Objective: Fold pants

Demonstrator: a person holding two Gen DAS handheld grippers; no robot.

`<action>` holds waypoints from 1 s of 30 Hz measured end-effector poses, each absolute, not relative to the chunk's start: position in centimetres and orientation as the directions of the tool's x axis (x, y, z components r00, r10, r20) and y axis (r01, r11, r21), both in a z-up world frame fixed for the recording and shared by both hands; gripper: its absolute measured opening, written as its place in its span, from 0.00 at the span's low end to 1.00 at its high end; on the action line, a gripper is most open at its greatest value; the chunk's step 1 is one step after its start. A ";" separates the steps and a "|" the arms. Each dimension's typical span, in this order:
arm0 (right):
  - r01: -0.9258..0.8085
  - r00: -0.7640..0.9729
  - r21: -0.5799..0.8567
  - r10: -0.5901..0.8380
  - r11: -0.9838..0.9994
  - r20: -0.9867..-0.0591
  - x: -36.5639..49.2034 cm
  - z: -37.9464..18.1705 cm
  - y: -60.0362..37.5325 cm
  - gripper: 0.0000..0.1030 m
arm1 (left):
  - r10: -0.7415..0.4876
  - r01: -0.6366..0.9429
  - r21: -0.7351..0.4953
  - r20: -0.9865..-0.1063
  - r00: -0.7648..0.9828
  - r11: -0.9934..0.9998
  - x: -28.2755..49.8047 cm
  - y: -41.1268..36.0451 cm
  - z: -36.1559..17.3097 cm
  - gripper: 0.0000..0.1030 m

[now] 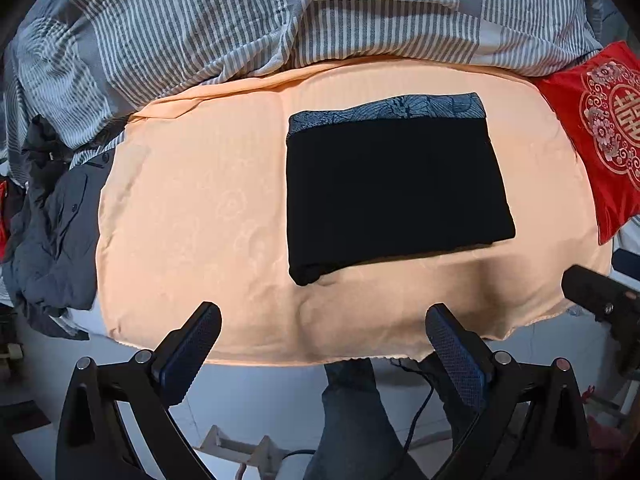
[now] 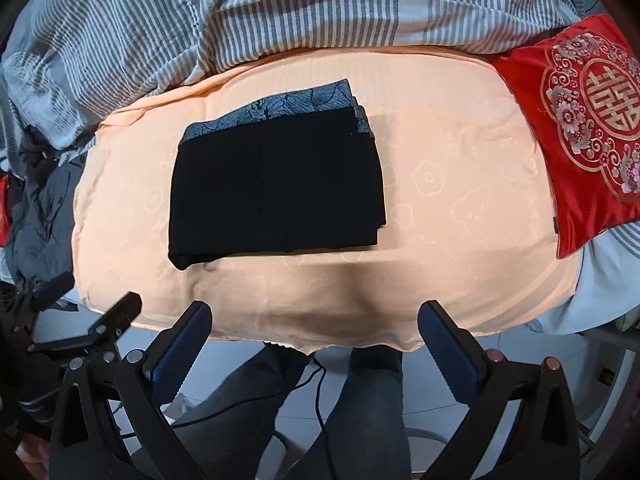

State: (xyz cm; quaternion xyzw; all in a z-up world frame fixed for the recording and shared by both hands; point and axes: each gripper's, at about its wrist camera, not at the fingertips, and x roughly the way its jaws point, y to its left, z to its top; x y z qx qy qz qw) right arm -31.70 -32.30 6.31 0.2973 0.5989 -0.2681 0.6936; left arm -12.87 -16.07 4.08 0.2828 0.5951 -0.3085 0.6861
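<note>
The black pants point(image 1: 394, 188) lie folded into a neat rectangle on the peach sheet point(image 1: 192, 216), with a blue patterned waistband along the far edge. In the right wrist view the same folded pants point(image 2: 276, 184) sit left of centre on the peach sheet point(image 2: 460, 208). My left gripper point(image 1: 322, 320) hangs open above the sheet's near edge, nothing between its fingers. My right gripper point(image 2: 314, 318) is open wide too, empty, above the near edge and apart from the pants. The other gripper shows at the edge of each view.
A grey-and-white striped duvet point(image 1: 240, 20) is bunched along the far side. A red embroidered cushion point(image 2: 580, 120) lies at the right. Dark grey clothes point(image 1: 52, 232) are heaped at the left. The person's legs point(image 2: 360, 400) and a black cable point(image 2: 320, 392) are below, over a white tiled floor.
</note>
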 end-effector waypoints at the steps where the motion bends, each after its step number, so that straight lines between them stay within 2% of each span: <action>1: 0.726 0.143 0.096 -0.013 0.681 -0.990 -31.7 6.4 -32.4 1.00 | -0.090 0.759 0.019 -0.991 0.101 0.651 -13.0 -16.2 4.3 1.00; 30: 0.690 0.143 0.089 -0.015 0.718 -0.990 -30.5 7.2 -32.7 1.00 | -0.123 0.745 0.006 -0.985 0.118 0.667 -13.1 -17.4 5.9 1.00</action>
